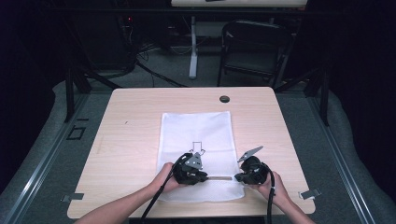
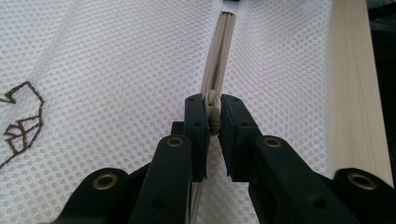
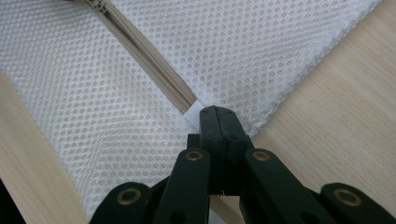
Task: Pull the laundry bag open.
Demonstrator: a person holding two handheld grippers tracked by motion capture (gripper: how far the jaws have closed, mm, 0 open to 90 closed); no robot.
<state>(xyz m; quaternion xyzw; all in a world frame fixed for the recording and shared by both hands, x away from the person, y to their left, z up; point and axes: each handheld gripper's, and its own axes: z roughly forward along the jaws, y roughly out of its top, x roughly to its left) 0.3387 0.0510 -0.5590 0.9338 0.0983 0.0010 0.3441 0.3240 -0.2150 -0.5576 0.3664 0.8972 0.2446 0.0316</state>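
Observation:
A white mesh bag (image 1: 196,130) lies flat on the wooden table (image 1: 135,121), with its beige zipper (image 1: 219,178) running along the near edge. My left gripper (image 1: 205,176) sits at the zipper's left part. In the left gripper view the jaws (image 2: 213,105) are shut on the small beige zipper pull (image 2: 214,119), and the zipper tape (image 2: 219,56) runs away from them. My right gripper (image 1: 236,178) is at the zipper's right end. Its jaws (image 3: 218,112) are shut on the bag's white edge (image 3: 194,112), where the zipper (image 3: 144,51) stops.
A dark outline drawing (image 1: 197,148) is printed on the bag just beyond the left gripper. A black round grommet (image 1: 224,99) sits near the table's far edge. A folding chair (image 1: 254,46) stands behind the table. Bare wood lies on both sides of the bag.

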